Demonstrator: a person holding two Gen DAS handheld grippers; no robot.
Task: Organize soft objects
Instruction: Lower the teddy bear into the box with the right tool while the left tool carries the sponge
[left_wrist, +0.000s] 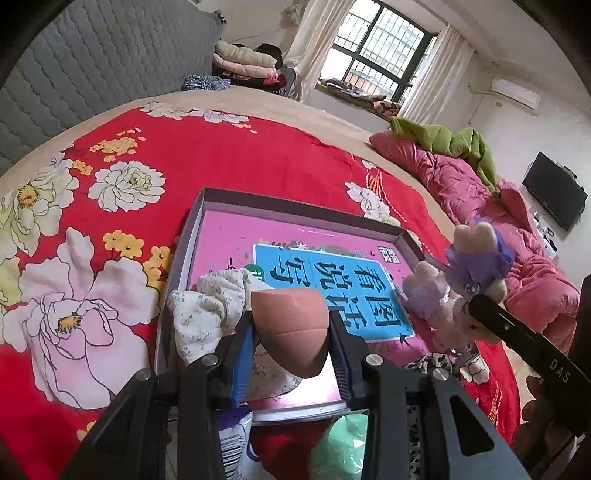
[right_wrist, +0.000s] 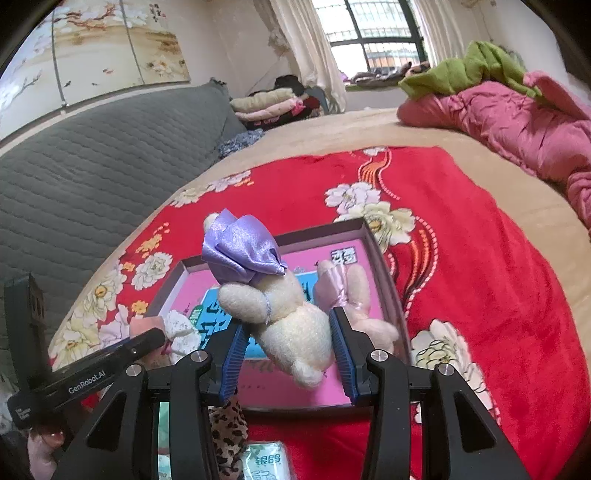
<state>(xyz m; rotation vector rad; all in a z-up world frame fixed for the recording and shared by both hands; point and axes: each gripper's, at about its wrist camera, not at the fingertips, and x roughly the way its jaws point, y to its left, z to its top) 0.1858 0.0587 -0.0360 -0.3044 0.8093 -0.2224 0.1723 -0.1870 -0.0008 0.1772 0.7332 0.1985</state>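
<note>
A shallow box (left_wrist: 207, 214) with a pink and blue printed floor lies on the red flowered blanket (left_wrist: 221, 158). My left gripper (left_wrist: 291, 332) is shut on a tan egg-shaped sponge (left_wrist: 291, 325), held over the box's near left part. A floral cloth (left_wrist: 207, 306) lies in that corner. My right gripper (right_wrist: 288, 336) is shut on a cream plush bear in a purple satin dress (right_wrist: 280, 295), above the box (right_wrist: 376, 254). The same bear (left_wrist: 476, 254) shows at the right of the left wrist view. A second plush bear in pale pink (right_wrist: 351, 291) lies in the box's right side.
A leopard-print cloth (right_wrist: 229, 432), a packet of tissues (right_wrist: 266, 461) and a green soft thing (left_wrist: 340, 446) lie on the blanket near the box's front edge. A pink quilt (right_wrist: 517, 125) with a green one on it is heaped at the bed's far right. A grey padded headboard (right_wrist: 92, 177) stands left.
</note>
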